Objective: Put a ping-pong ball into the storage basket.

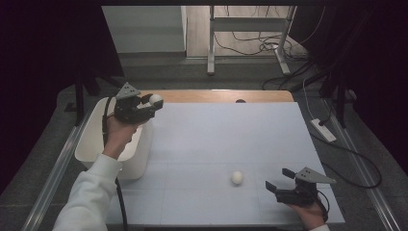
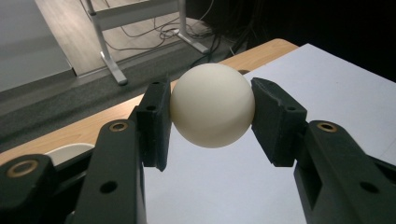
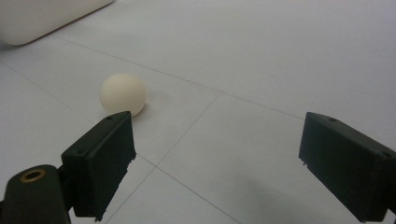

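Note:
My left gripper (image 1: pixel 155 101) (image 2: pixel 212 112) is shut on a white ball (image 1: pixel 156 99) (image 2: pixel 212 105), held in the air at the back left, beside the white bin (image 1: pixel 96 144). A second white ball (image 1: pixel 236 177) (image 3: pixel 123 93) lies on the white table (image 1: pixel 231 139) near the front. My right gripper (image 1: pixel 280 179) (image 3: pixel 215 158) rests low at the front right, to the right of that ball, open with nothing between its jaws.
The white bin stands off the table's left edge, under the left hand. A wooden strip (image 1: pixel 216 96) runs along the table's far edge. Metal table legs (image 1: pixel 210 43) and cables (image 1: pixel 260 45) lie on the floor beyond.

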`<state>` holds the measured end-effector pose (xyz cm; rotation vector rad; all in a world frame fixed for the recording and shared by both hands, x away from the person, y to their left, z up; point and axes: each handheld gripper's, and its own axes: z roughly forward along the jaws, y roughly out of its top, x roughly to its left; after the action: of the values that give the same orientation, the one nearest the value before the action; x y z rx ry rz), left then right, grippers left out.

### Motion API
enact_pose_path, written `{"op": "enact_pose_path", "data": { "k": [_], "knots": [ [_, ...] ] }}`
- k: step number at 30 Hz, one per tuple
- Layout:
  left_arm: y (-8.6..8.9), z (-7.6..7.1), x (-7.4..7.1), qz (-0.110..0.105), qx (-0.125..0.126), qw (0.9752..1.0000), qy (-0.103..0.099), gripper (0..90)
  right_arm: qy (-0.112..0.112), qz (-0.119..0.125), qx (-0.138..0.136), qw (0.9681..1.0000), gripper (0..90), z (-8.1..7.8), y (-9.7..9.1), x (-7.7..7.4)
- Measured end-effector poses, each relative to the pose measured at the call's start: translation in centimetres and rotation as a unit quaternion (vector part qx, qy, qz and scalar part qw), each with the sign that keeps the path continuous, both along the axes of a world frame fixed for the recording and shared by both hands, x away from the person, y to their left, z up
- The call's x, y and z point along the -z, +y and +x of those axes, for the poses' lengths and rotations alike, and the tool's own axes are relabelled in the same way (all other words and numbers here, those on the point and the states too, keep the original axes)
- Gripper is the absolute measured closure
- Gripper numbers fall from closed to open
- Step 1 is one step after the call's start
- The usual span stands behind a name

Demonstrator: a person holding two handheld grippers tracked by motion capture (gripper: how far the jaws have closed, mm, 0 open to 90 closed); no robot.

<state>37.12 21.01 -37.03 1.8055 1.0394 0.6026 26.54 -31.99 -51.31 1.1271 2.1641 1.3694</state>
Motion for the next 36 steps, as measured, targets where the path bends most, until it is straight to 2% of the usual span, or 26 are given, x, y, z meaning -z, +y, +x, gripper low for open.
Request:
{"op": "enact_pose_path", "data": {
  "k": [14, 24, 36],
  "knots": [
    [1.1, 0.2, 0.3, 0.001, -0.016, 0.9999, 0.005, 51.2, 0.0, 0.0, 0.0, 1.0, 10.8, 0.0, 0.0, 0.0],
    [3.0, 0.5, 0.6, -0.005, -0.042, 0.999, 0.014, 51.1, 0.0, -0.001, 0.002, 1.0, 10.9, 0.0, 0.0, 0.0],
    [4.3, 0.8, 0.8, -0.007, -0.06, 0.9979, 0.02, 51.1, 0.0, -0.001, 0.002, 1.0, 10.9, 0.1, 0.1, 0.0]
  ]
}}
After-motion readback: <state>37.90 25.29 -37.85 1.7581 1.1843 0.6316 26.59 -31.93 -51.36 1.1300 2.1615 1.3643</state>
